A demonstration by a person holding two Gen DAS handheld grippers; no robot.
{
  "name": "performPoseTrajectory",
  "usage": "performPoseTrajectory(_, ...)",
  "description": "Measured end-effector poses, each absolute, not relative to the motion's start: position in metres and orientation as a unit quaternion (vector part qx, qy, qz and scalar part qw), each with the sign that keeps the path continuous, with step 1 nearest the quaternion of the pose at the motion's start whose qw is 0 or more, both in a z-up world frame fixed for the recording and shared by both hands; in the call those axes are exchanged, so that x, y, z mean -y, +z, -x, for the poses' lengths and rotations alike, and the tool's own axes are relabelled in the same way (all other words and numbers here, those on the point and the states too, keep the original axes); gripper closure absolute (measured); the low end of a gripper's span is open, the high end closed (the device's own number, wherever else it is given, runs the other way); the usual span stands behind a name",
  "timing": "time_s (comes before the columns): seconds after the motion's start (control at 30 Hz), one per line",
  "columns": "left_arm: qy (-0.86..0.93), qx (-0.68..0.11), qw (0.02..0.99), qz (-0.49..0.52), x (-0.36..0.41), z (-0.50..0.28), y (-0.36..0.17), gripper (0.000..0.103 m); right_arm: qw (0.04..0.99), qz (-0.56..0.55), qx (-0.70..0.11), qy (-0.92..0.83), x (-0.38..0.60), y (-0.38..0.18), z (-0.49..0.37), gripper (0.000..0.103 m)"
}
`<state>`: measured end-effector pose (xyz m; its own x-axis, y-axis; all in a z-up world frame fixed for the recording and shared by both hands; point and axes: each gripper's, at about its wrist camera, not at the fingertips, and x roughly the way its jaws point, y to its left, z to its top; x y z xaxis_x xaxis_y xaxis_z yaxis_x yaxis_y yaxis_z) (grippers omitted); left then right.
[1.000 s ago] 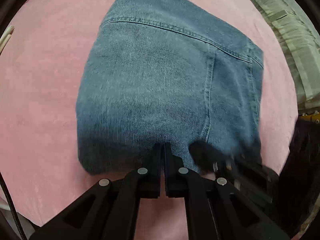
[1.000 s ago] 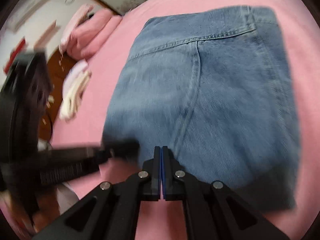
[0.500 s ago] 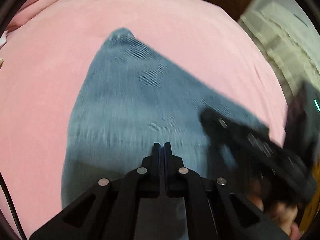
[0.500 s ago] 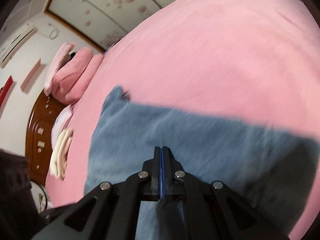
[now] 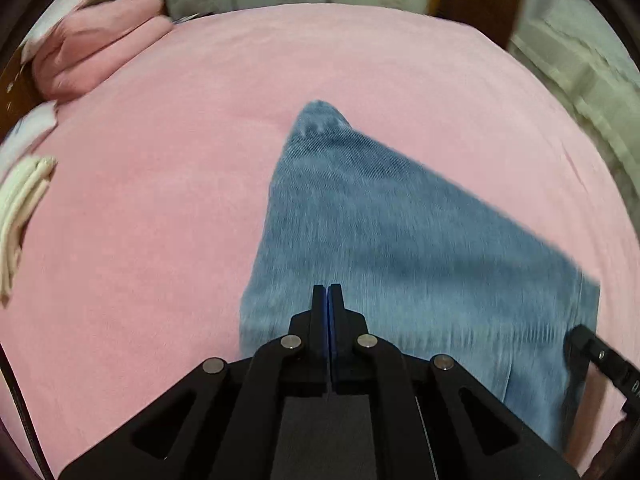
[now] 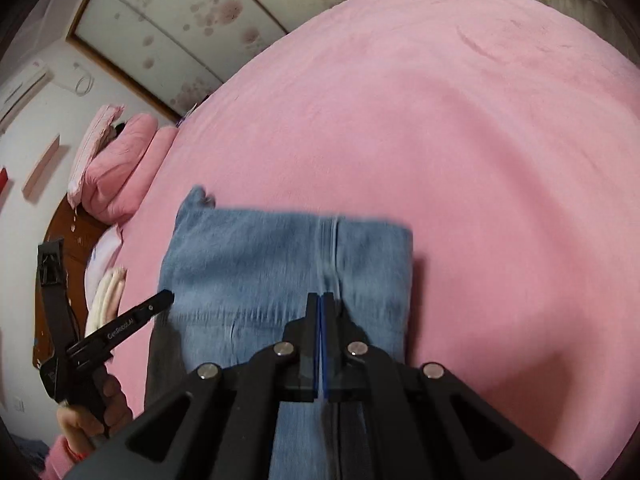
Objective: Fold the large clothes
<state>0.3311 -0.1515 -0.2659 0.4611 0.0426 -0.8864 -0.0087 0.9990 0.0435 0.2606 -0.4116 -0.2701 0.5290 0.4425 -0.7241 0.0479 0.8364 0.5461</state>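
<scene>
One pair of jeans (image 5: pixel 400 248), blue denim, folded, lying flat on the bed (image 5: pixel 168 208); in the right wrist view it sits at about 7 o'clock of the pink cover, near the edge closest to the camera. Its surface is blurred; one seam runs down the middle, and its near end is cut off behind the black tool bodies.

Two grippers. Left gripper (image 5: pixel 328 292): jaws pressed together, nothing between them, tips over the denim; contact with the cloth cannot be told. Right gripper (image 6: pixel 320 300): jaws likewise closed and empty, over the seam.

One hand (image 6: pixel 86 416), at 8 o'clock in the right wrist view, gripping the left tool's handle; partly cut off by the frame.

Pink pillows (image 6: pixel 120 168), at least two, stacked at 10 o'clock at the head of the bed.

One pile of cream cloth (image 5: pixel 20 216), at 9 o'clock in the left wrist view, layers not countable.

One wardrobe (image 6: pixel 192 28) with flower-patterned doors, beyond the bed.
</scene>
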Motion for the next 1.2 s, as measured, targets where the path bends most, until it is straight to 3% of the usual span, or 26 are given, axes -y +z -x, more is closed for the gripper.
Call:
performPoseTrajectory(0.3,-0.022,-0.590,0.807,0.024,0.128,-0.245,-0.263,0.097,0.806,-0.183,-0.554,0.099,0.373,-0.275,-0.184,0.103)
performPoseTrajectory(0.43,-0.026,-0.576,0.817,-0.033,0.142,-0.214,-0.254,0.097,0.793,-0.189,-0.573,0.082,0.371,-0.270,-0.159,0.103)
performPoseTrajectory(0.63,-0.030,-0.619,0.782,-0.071,0.161,-0.193,-0.248,0.087,0.780,-0.184,-0.595,0.067,0.368,-0.254,-0.147,0.103)
performPoseTrajectory(0.7,-0.038,-0.635,0.767,-0.089,0.167,-0.175,-0.244,0.086,0.764,-0.190,-0.612,0.070,0.360,-0.250,-0.144,0.097)
performPoseTrajectory(0.8,-0.034,-0.654,0.751,-0.091,0.171,-0.156,-0.234,0.084,0.746,-0.177,-0.638,0.069,0.342,-0.243,-0.137,0.097)
performPoseTrajectory(0.87,-0.032,-0.663,0.744,-0.078,0.170,-0.142,-0.223,0.071,0.742,-0.167,-0.645,0.073,0.332,-0.236,-0.130,0.088)
performPoseTrajectory(0.93,-0.036,-0.663,0.743,-0.079,0.170,-0.136,-0.213,0.032,0.739,-0.167,-0.648,0.071,0.325,-0.224,-0.125,0.060)
performPoseTrajectory(1.0,-0.034,-0.652,0.753,-0.084,0.167,-0.132,-0.200,0.030,0.741,-0.169,-0.647,0.062,0.321,-0.212,-0.123,0.045)
performPoseTrajectory(1.2,-0.037,-0.661,0.745,-0.082,0.148,-0.149,-0.157,0.011,0.730,-0.152,-0.666,0.021,0.317,-0.180,-0.123,0.040)
